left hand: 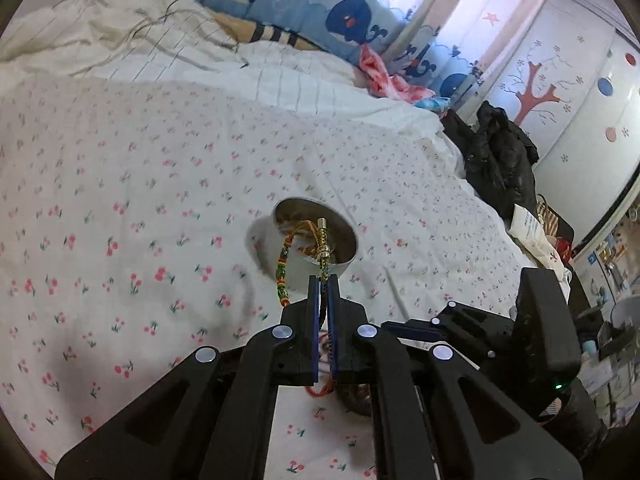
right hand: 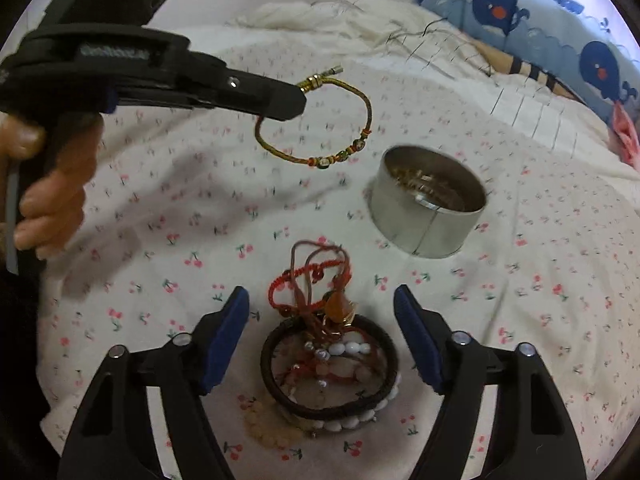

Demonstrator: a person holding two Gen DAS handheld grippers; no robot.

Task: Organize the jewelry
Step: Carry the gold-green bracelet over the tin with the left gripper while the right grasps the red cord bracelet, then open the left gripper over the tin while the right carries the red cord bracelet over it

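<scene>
My left gripper (left hand: 323, 280) is shut on a braided bracelet (left hand: 285, 258) with gold end caps and coloured beads. The bracelet (right hand: 352, 120) hangs in the air off the left gripper (right hand: 298, 98), to the left of and above a round silver tin (right hand: 428, 204). That tin (left hand: 316, 240) sits on the bedsheet and holds some small metal pieces. My right gripper (right hand: 322, 320) is open above a pile of jewelry (right hand: 328, 360): a dark bangle, red cords, white beads and an amber pendant. Its blue pads stand on either side of the pile without touching it.
A bedsheet (left hand: 140, 200) with a cherry print covers the bed. Crumpled white bedding (left hand: 120, 32) and a blue whale-print pillow (left hand: 304, 4) lie at the far side. A black garment (left hand: 500, 160) sits past the bed's right edge. A hand (right hand: 52, 184) holds the left gripper's handle.
</scene>
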